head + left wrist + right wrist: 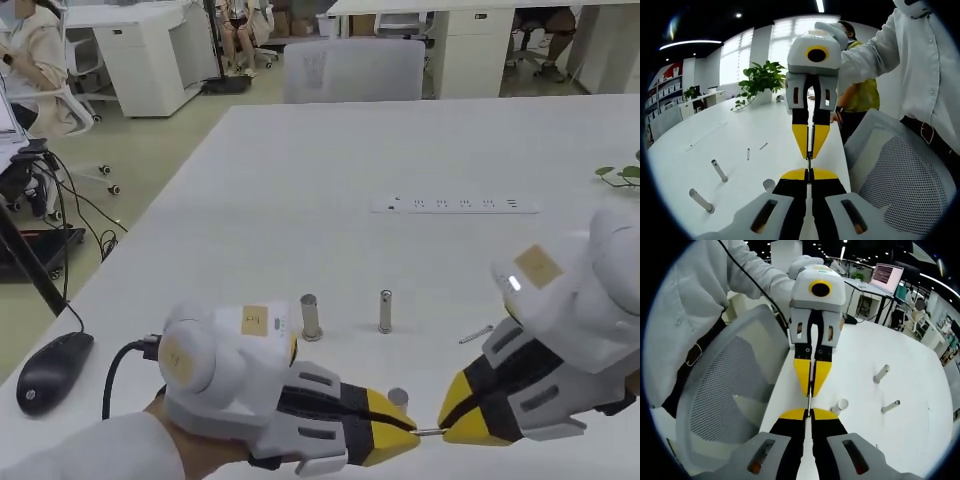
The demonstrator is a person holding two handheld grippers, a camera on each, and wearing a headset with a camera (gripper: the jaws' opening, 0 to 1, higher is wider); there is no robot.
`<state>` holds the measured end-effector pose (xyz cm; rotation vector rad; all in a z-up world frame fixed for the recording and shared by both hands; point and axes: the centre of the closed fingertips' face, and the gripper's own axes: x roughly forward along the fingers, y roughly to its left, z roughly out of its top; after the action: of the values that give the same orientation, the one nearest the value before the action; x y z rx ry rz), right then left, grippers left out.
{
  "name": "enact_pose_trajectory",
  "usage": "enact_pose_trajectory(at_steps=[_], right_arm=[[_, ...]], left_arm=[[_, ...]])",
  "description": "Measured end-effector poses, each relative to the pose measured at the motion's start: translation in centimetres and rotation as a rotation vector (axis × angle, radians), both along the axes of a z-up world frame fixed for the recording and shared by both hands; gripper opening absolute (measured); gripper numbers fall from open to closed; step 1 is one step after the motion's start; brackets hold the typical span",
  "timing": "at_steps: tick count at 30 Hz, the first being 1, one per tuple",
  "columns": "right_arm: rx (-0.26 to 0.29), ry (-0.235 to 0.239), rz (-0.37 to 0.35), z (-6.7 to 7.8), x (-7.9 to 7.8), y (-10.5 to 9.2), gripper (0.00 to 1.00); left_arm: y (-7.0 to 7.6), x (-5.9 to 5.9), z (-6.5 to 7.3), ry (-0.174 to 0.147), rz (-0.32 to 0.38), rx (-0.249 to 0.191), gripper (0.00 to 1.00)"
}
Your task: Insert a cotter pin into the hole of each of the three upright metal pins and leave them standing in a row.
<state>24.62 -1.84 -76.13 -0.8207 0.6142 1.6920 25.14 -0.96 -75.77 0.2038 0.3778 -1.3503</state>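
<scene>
Toward the left of the near bench edge, the left gripper [405, 437] points rightward, its yellow-tipped tongs pressed together on one end of a thin metal cotter pin [428, 432]. Behind it, on the white bench [300, 180], stand two short grey cylindrical metal pins: the left pin [310, 317] and the middle pin [386, 311]. Both are upright and apart from each other, and I can see no cotter pin through either. A third grey metal pin [398, 398] stands nearer, just behind the tips of the tongs and partly hidden; whether its hole is filled I cannot tell.

Further right, the right gripper [448, 427] meets the left one tip to tip. Its tongs are also closed, on the other end of the same cotter pin, so the pin is held between the two near the bench edge. To the right of this a spare cotter pin [476, 334] lies flat on the bench.

In my judgement the task is near its beginning — one cotter pin is in the tongs, but no insertion appears done. All three holes seem left to fill, and the third pin stands out of line with the other two, so the row also needs arranging.
</scene>
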Motion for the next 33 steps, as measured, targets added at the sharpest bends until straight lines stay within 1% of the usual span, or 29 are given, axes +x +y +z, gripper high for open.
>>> enact_pose_trajectory(at_steps=[3, 6, 11, 14, 19, 22, 24, 26, 28, 33], right_arm=[[0.026, 0.004, 0.007, 0.22, -0.15, 0.22, 0.05], [0.040, 0.005, 0.001, 0.27, -0.14, 0.22, 0.05], [0.059, 0.009, 0.003, 0.44, -0.13, 0.25, 0.06], [0.067, -0.003, 0.010, 0.48, -0.09, 0.27, 0.05], [0.083, 0.031, -0.014, 0.84, -0.12, 0.27, 0.04], [0.082, 0.029, -0.017, 0.88, -0.14, 0.31, 0.04], [0.077, 0.026, -0.021, 0.83, -0.09, 0.30, 0.03], [0.076, 0.028, -0.025, 0.81, -0.05, 0.30, 0.03], [0.078, 0.028, -0.032, 0.80, 0.05, 0.31, 0.03], [0.091, 0.029, -0.052, 0.74, 0.21, 0.35, 0.03]], left_arm=[[-0.06, -0.05, 0.16, 0.003, -0.001, -0.012, 0.00], [0.05, -0.06, 0.25, 0.003, 0.000, -0.016, 0.00], [0.14, -0.03, 0.49, 0.008, 0.002, -0.034, 0.00], [0.13, -0.01, 0.53, 0.006, 0.002, -0.036, 0.00], [0.13, -0.17, 0.56, 0.009, -0.007, -0.047, 0.00], [0.11, -0.15, 0.57, -0.002, -0.011, -0.045, 0.00], [0.08, -0.06, 0.52, -0.017, -0.013, -0.039, 0.00], [0.06, -0.02, 0.49, -0.011, -0.010, -0.039, 0.00], [0.07, 0.09, 0.50, -0.016, -0.005, -0.038, 0.00], [0.13, 0.30, 0.44, -0.016, 0.007, -0.035, 0.01]])
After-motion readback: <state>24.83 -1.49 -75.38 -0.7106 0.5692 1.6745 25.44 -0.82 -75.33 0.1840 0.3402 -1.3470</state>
